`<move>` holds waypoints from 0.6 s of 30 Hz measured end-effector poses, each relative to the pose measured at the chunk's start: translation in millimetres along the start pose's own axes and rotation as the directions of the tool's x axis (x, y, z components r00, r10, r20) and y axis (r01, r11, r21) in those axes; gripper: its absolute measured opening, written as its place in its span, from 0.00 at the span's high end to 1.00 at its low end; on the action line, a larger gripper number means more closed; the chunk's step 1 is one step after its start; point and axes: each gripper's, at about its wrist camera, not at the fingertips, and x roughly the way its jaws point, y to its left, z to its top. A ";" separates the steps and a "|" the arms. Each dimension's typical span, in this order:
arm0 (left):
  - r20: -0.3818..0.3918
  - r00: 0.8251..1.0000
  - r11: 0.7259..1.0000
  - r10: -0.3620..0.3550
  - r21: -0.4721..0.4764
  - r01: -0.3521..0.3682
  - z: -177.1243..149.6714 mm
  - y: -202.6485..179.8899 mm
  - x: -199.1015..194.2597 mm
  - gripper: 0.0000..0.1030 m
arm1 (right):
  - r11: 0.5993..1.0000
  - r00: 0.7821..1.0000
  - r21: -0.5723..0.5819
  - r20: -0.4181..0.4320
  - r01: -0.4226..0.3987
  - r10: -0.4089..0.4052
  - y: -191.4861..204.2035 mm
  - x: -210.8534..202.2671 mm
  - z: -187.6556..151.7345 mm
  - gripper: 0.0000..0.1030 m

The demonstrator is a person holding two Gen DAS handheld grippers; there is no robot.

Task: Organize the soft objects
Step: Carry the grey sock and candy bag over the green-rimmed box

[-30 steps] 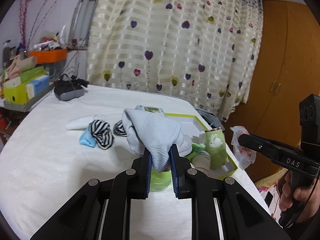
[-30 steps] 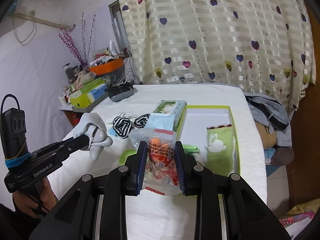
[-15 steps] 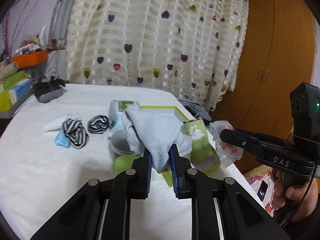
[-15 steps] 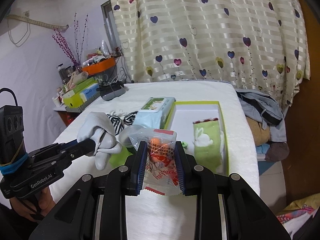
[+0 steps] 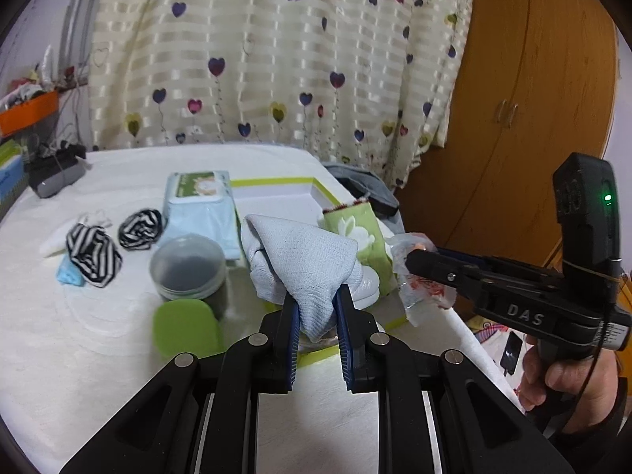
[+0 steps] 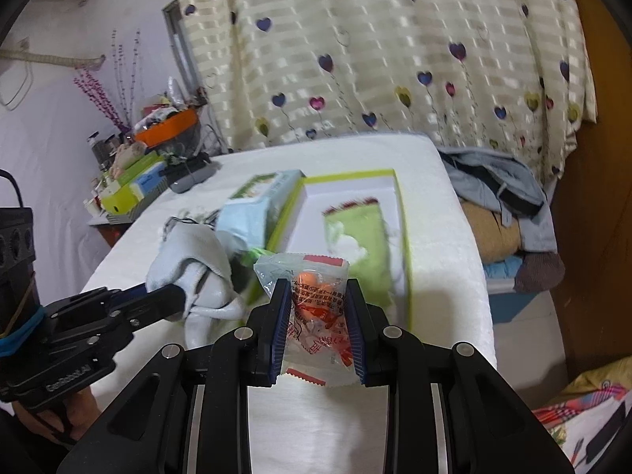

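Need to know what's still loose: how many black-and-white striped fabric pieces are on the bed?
2. One striped piece lies left of the grey-lidded jar, partly over a light blue item; the other striped piece sits beside the wipes pack. More may be hidden.

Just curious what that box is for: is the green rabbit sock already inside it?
Yes, the green rabbit sock lies inside the box, on its white floor against the right wall.
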 end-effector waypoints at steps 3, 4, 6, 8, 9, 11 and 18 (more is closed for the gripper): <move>-0.016 1.000 1.000 0.003 0.000 -0.003 -0.7 -1.4 8.0 0.84 | 1.000 1.000 0.024 -0.027 0.005 -0.005 -13.2 12.1 -3.7 0.72; -0.020 1.000 1.000 0.004 -0.001 -0.004 -0.6 -1.0 9.9 0.84 | 0.999 0.999 0.031 -0.040 0.008 -0.007 -17.0 17.1 -5.0 0.72; -0.025 1.000 1.000 0.005 -0.005 -0.005 -0.3 0.0 13.3 0.84 | 0.999 0.998 0.037 -0.056 0.009 -0.006 -21.7 24.4 -6.3 0.72; -0.028 1.000 1.000 0.006 -0.007 -0.007 0.2 0.9 15.7 0.84 | 0.999 0.997 0.040 -0.077 0.015 -0.011 -25.7 33.0 -7.9 0.72; -0.030 1.000 1.000 0.007 -0.009 -0.007 0.8 0.9 17.3 0.84 | 0.999 0.996 0.042 -0.086 0.017 -0.014 -27.3 36.5 -8.1 0.72; -0.032 0.999 1.000 0.006 -0.011 -0.007 1.4 2.1 18.8 0.84 | 0.999 0.995 0.042 -0.100 0.025 -0.021 -29.8 44.4 -8.6 0.72; -0.049 0.999 1.000 0.002 -0.021 -0.003 2.8 4.5 28.0 0.84 | 0.999 0.994 0.026 -0.107 0.029 -0.026 -30.6 64.6 0.7 0.72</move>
